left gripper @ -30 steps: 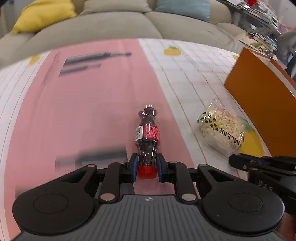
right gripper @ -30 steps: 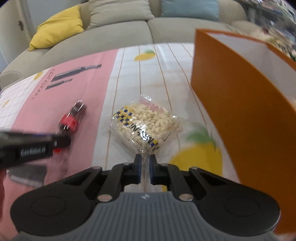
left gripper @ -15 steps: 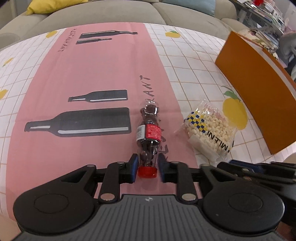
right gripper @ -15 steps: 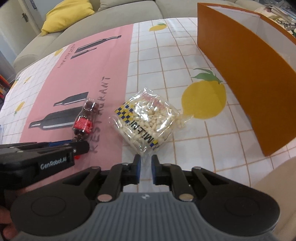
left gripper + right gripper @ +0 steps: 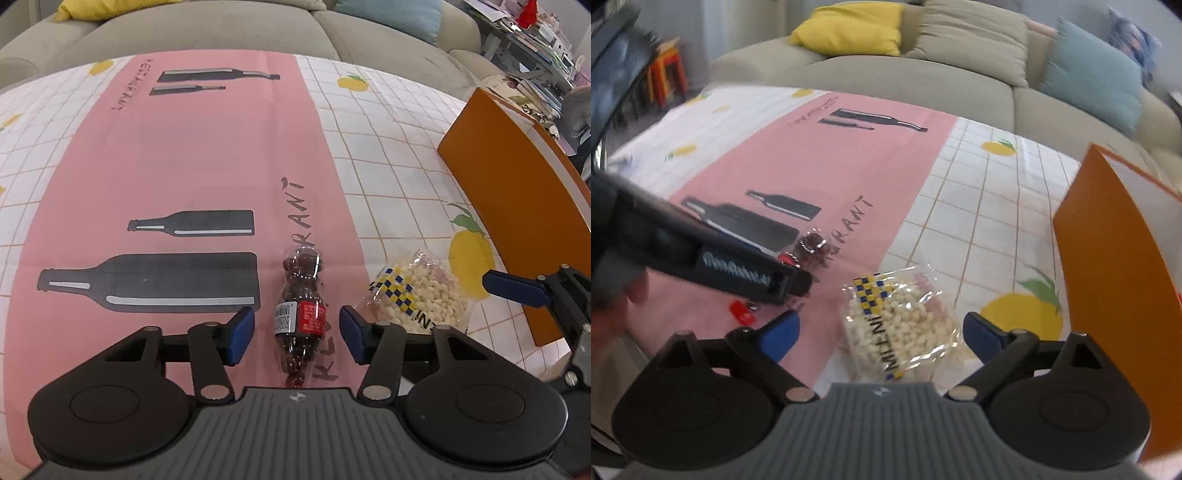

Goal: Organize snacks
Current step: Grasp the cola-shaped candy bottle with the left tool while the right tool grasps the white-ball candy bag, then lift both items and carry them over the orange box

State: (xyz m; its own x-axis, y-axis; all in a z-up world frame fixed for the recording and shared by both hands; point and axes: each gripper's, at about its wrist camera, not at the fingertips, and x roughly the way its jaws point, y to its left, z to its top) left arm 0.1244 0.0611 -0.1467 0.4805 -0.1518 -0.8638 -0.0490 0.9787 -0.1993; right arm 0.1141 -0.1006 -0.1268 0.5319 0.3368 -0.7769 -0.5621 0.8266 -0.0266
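Note:
A small cola-bottle-shaped candy pack (image 5: 300, 314) with a red label lies on the pink cloth, between the open fingers of my left gripper (image 5: 297, 334), untouched by the pads. A clear bag of white puffed snacks (image 5: 901, 328) lies on the checked cloth between the open fingers of my right gripper (image 5: 881, 334). The bag also shows in the left wrist view (image 5: 417, 295), right of the bottle. The bottle (image 5: 809, 245) is partly hidden behind the left gripper's body in the right wrist view, with its red cap (image 5: 740, 312) showing below.
An orange box (image 5: 517, 192) stands at the table's right side, close to the snack bag; it also shows in the right wrist view (image 5: 1119, 258). A beige sofa (image 5: 923, 74) with yellow and blue cushions runs behind the table. Books pile up at far right (image 5: 535, 74).
Both grippers have opened: the left was shut on the bottle's neck, the right nearly shut near the bag. Both now straddle their objects on the table.

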